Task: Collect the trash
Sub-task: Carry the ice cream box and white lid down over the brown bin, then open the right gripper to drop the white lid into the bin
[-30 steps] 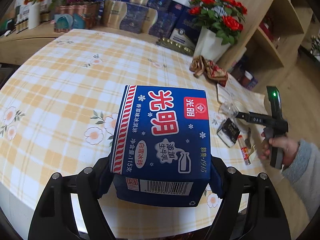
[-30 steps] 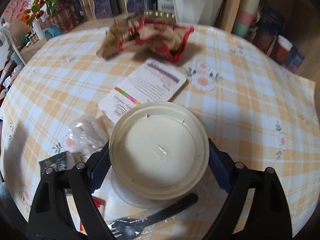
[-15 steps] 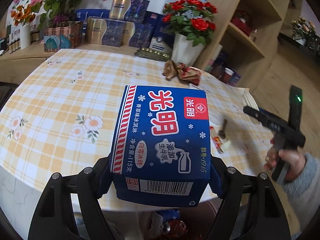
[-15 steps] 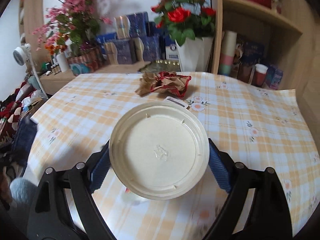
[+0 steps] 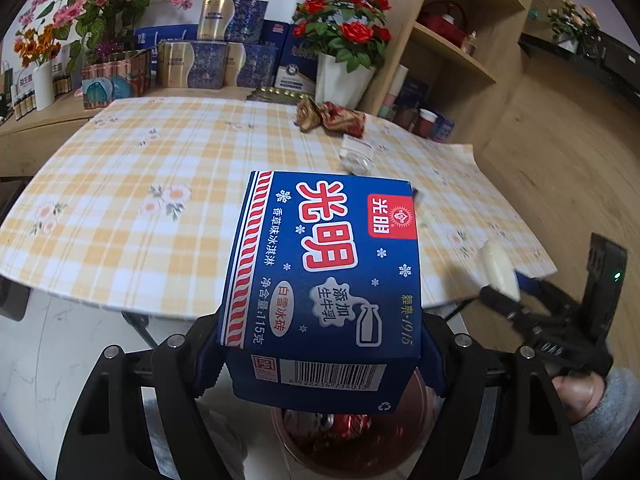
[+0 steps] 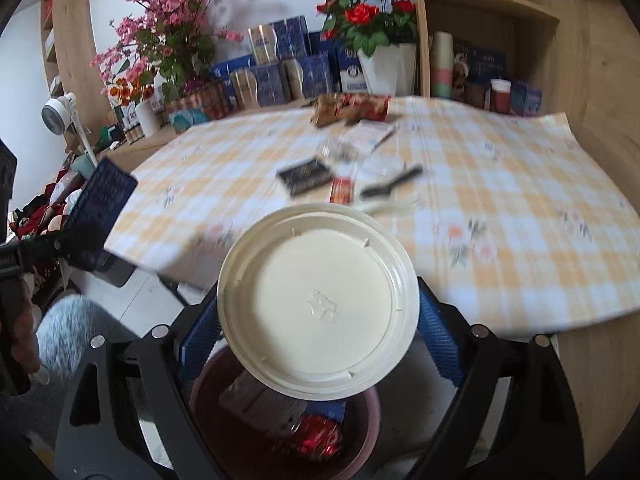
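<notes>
My left gripper (image 5: 320, 356) is shut on a blue ice-cream carton (image 5: 324, 276) printed in red and white, held off the table's near edge above a dark red trash bin (image 5: 340, 440). My right gripper (image 6: 318, 320) is shut on a cream round plastic lid (image 6: 318, 300), also above the trash bin (image 6: 280, 432), which holds wrappers and a red can. Left on the checked table (image 6: 500, 200) are a crumpled red-brown wrapper (image 6: 352, 108), a black sachet (image 6: 306, 174), a black plastic fork (image 6: 394, 182) and a white leaflet (image 6: 372, 134). In the left wrist view the right gripper (image 5: 516, 300) shows at the right with the lid.
Flower vases (image 5: 340, 76), blue gift boxes (image 5: 216, 64) and a wooden shelf (image 5: 452, 48) stand behind the table. A hand in a grey sleeve (image 5: 600, 408) holds the right gripper. The left gripper and carton (image 6: 96, 216) show at the left of the right wrist view. White floor lies beside the bin.
Both grippers have pulled back from the table top, past its near edge, each still gripping its item. The trash bin has come into view beneath them.
</notes>
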`<action>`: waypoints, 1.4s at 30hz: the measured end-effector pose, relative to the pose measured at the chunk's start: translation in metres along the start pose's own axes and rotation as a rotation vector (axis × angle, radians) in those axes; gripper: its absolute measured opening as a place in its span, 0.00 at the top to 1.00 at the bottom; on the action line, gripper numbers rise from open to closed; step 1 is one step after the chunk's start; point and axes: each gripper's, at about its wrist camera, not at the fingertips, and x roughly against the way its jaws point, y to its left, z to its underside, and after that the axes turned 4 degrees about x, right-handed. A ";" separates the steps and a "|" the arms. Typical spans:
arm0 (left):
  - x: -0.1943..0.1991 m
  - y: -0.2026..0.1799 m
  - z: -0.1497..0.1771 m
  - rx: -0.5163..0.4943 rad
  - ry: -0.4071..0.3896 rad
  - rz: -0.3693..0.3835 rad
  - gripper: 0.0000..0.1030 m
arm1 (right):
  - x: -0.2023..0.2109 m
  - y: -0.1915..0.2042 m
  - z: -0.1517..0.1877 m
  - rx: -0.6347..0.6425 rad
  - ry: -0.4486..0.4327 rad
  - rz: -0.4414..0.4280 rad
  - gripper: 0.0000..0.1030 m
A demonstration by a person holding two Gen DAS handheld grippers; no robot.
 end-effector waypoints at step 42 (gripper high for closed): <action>-0.012 0.005 0.062 0.033 0.050 -0.062 0.27 | -0.001 0.021 0.046 0.015 -0.014 0.057 0.06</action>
